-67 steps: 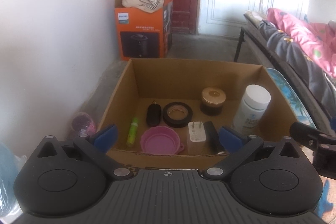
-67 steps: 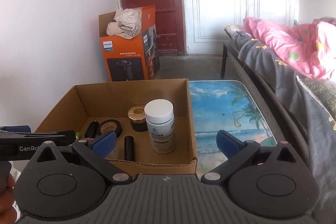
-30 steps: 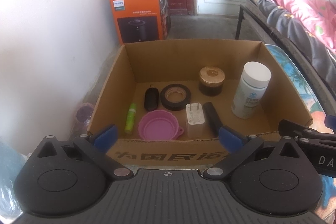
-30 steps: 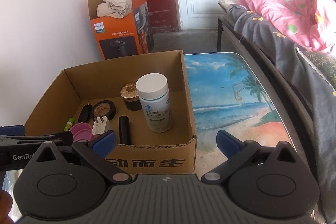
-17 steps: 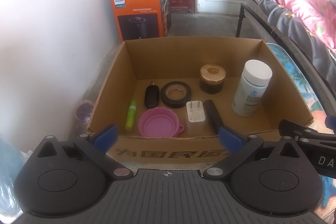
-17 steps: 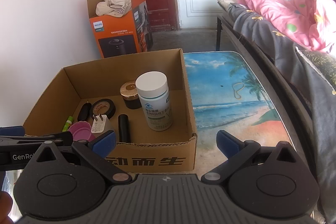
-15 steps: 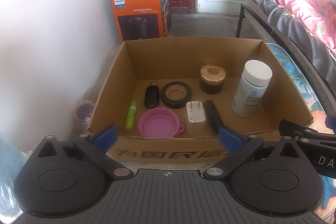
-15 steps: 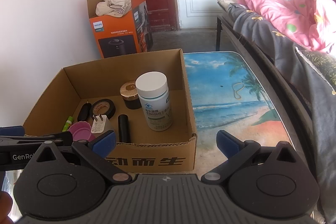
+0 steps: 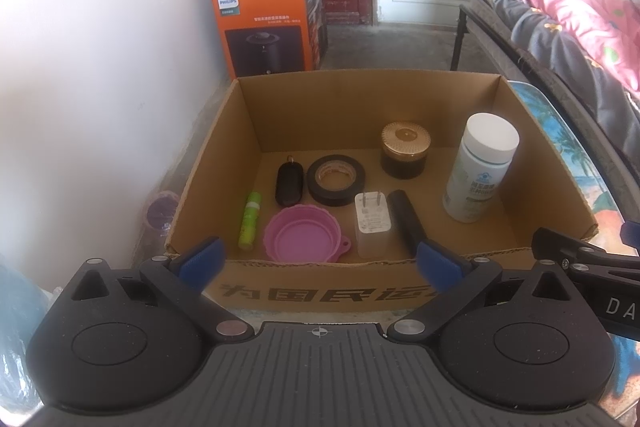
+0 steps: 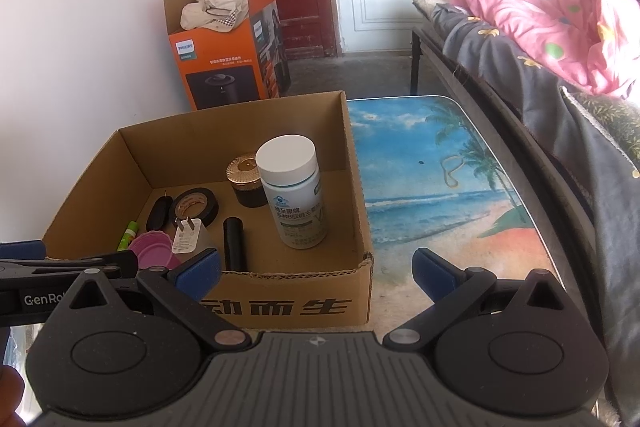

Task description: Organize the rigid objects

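An open cardboard box (image 9: 320,91) (image 10: 168,171) holds a white pill bottle (image 9: 478,169) (image 10: 294,187), a gold-lidded dark jar (image 9: 404,151) (image 10: 245,179), a black tape roll (image 9: 336,179) (image 10: 196,207), a black fob (image 9: 288,183), a green tube (image 9: 250,214), a pink collapsible cup (image 9: 304,234), a white plug adapter (image 9: 373,223) (image 10: 186,235) and a black cylinder (image 9: 406,223) (image 10: 233,243). My left gripper (image 9: 320,261) is open and empty, just before the box's near wall. My right gripper (image 10: 316,273) is open and empty at the box's near right corner.
The box stands on a table with a beach picture (image 10: 440,163); a rubber band (image 10: 450,169) lies on it. An orange Philips carton (image 9: 266,15) stands on the floor behind. A bed with a pink quilt (image 10: 540,23) runs along the right. A white wall is at the left.
Both grippers drew back and rose a little from the box over the last two seconds, staying open. In the last half second nothing has visibly moved.
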Demonstrator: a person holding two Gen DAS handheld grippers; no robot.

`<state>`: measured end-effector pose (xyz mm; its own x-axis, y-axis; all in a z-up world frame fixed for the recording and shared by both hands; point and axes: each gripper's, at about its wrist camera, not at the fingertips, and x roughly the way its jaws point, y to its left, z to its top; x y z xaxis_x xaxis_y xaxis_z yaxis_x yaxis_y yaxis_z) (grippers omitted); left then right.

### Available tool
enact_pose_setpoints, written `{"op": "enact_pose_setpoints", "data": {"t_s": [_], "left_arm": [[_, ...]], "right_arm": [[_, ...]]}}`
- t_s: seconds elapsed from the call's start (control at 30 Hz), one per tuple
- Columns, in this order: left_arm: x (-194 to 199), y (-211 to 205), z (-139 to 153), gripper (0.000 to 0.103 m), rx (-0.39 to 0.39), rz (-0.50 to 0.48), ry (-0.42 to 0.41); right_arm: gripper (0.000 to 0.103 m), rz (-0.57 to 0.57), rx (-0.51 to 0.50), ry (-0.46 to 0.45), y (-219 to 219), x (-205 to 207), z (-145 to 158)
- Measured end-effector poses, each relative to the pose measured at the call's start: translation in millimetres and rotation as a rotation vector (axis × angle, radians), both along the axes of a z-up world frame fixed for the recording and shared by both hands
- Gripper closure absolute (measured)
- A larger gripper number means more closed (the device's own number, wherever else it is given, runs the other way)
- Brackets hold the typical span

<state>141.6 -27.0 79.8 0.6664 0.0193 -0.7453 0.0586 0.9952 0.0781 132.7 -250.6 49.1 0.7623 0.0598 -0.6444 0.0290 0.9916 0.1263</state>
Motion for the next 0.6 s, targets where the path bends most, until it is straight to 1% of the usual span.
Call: {"op": "enact_pose_setpoints", "data": {"t_s": [0.6], "left_arm": [[-1.9,-3.2,-1.8,0.000,0.005,0.009,-0.001]], "right_arm": [[0.000,0.000,-0.001,0.003,0.5,0.1,-0.1]]}}
